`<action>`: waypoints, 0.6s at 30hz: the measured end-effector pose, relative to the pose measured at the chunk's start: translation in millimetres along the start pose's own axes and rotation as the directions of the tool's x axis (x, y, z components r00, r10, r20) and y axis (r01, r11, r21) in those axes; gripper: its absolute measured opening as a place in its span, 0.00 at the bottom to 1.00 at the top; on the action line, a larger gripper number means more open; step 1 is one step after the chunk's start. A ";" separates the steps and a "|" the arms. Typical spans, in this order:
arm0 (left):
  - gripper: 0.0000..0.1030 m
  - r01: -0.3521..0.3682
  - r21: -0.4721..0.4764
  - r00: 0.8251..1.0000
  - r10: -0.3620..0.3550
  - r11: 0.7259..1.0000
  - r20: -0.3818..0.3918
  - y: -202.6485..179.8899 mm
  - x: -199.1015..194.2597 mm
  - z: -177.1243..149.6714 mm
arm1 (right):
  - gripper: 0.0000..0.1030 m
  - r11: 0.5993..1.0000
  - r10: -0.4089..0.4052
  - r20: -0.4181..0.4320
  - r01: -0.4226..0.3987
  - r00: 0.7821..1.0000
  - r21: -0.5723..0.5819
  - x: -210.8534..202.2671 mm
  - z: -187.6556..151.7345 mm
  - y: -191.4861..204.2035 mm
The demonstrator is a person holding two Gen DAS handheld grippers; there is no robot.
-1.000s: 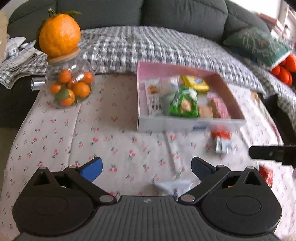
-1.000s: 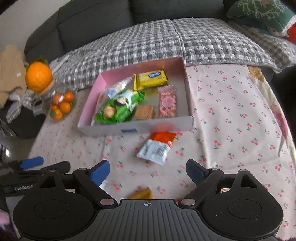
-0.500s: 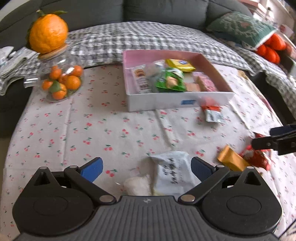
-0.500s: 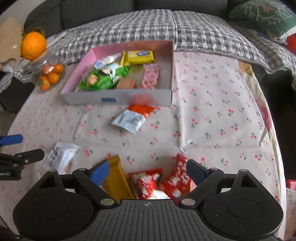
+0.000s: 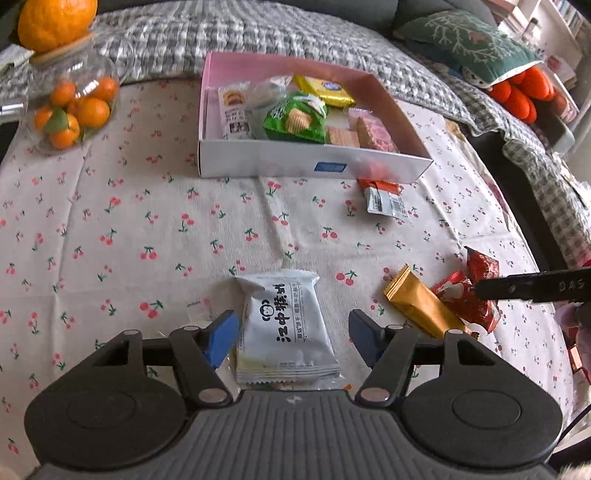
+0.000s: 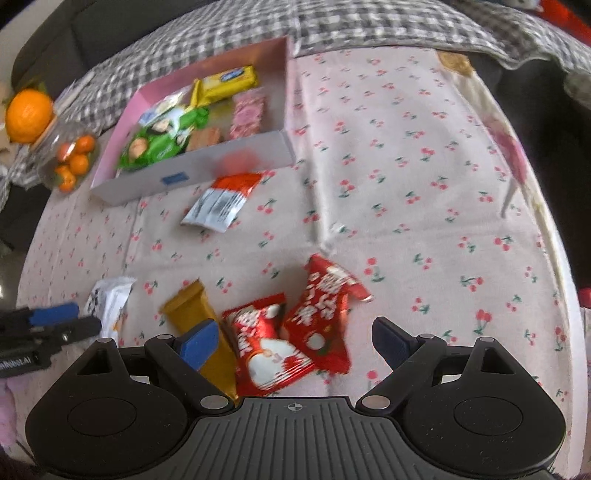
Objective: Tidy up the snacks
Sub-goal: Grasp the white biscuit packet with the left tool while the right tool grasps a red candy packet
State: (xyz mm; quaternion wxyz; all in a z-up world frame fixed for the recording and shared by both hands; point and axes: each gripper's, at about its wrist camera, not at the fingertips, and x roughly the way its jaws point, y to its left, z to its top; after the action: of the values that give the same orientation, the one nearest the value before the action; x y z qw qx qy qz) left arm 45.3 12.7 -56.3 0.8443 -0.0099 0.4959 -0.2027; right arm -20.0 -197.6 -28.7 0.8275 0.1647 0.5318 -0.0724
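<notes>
A pink-lined box [image 5: 317, 168] [image 6: 207, 173] holds several snack packets. A white packet [image 5: 286, 328] lies on the cherry-print cloth between the open fingers of my left gripper [image 5: 293, 341]; I cannot tell if they touch it. Two red packets [image 6: 291, 336] and a gold bar [image 6: 201, 314] lie between and beside the open fingers of my right gripper [image 6: 293, 341]. An orange-and-white packet [image 6: 221, 201] [image 5: 382, 195] lies in front of the box. The right gripper's finger shows in the left wrist view [image 5: 532, 286]; the left gripper shows in the right wrist view [image 6: 55, 321].
A glass jar of small oranges [image 5: 70, 107] with a big orange [image 5: 55, 22] on its lid stands at the far left. A sofa with a checked blanket [image 5: 258, 40] lies beyond the table. The table's right edge [image 6: 561, 258] drops off.
Both grippers have pulled back toward the near edge and lowered. The white packet now lies between my left fingers, and the red packets between my right fingers. Both stay open.
</notes>
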 end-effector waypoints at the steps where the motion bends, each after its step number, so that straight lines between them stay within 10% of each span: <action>1: 0.58 -0.001 0.001 1.000 0.001 1.000 -0.005 -0.7 1.5 0.1 | 0.89 1.000 -0.003 0.006 0.002 1.000 0.015 -1.9 0.9 -3.8; 8: 0.53 -0.023 -0.002 0.999 0.023 1.000 -0.033 0.2 10.4 0.8 | 0.87 0.992 -0.053 -0.015 0.055 0.998 0.112 1.7 2.7 -23.9; 18: 0.52 -0.045 0.015 0.998 0.046 0.999 -0.049 -3.8 19.6 3.6 | 0.55 0.990 -0.046 -0.048 0.052 0.998 0.131 14.5 3.1 -15.2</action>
State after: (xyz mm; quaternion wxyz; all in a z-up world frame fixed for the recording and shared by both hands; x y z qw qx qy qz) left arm 55.4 1.6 -69.9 0.8364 0.0124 0.5151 -0.1871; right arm -15.7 -212.1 -43.6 0.8005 0.2075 0.5484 -0.1241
